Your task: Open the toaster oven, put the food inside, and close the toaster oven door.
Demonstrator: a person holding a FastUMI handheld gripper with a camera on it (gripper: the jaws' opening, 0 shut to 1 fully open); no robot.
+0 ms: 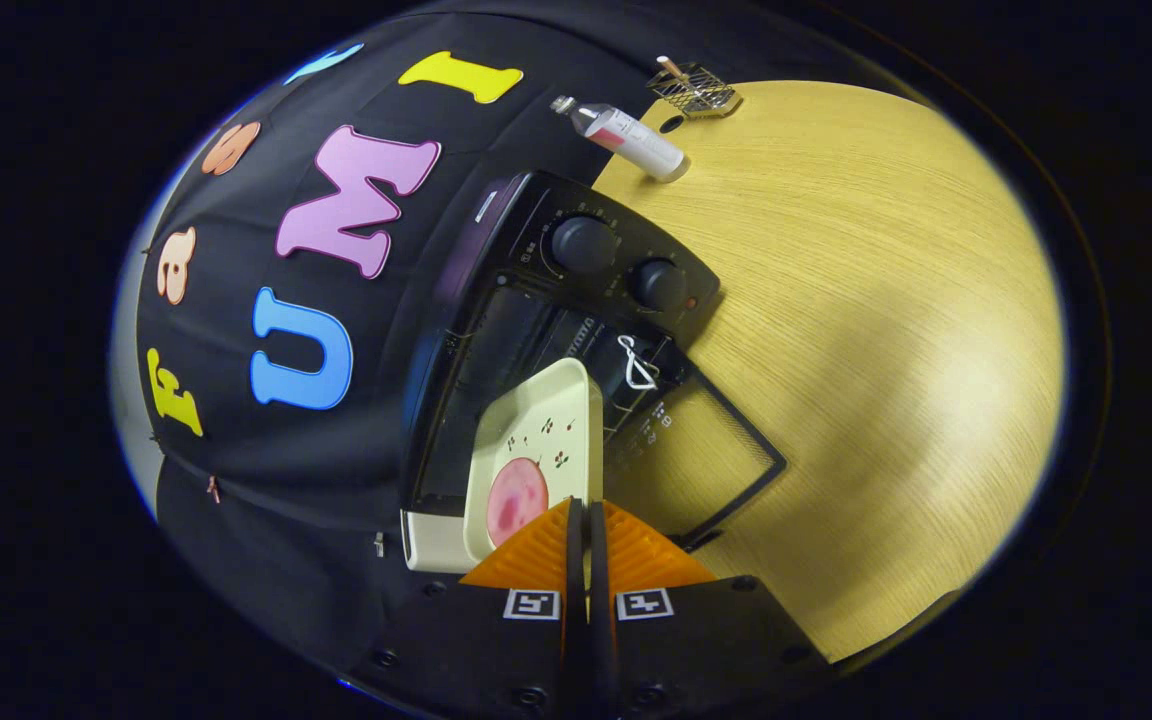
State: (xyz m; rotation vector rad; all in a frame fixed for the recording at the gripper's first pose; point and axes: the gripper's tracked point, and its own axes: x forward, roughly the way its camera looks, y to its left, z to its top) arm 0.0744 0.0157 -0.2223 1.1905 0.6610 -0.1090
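Toaster oven [536, 340] is my landmark here: it sits on the wooden table [866, 330], backed against the booth's black cloth wall, with its glass door [706, 450] dropped fully open and lying flat over the tabletop in front of the cavity. I see the cream tray [546, 440] poking out of the oven's mouth, its far end already inside the cavity and its near end reaching toward me, out past the oven's front. On the tray lies the food, a round pink slice [517, 498] that looks like ham, near the tray's outer end, with small cherry prints on the tray just beyond it. My gripper [586, 515] is pressed together on the tray's near rim, both fingers [536, 555] meeting with almost no gap between them, so I read it as clamped on the tray. On the oven's control panel there are two dark knobs [584, 245], on the side away from the tray. Farther beyond the oven, a small bottle [626, 135] with a pale label stands on the table, and past that, a small wire rack [696, 92] at the table's far rim.
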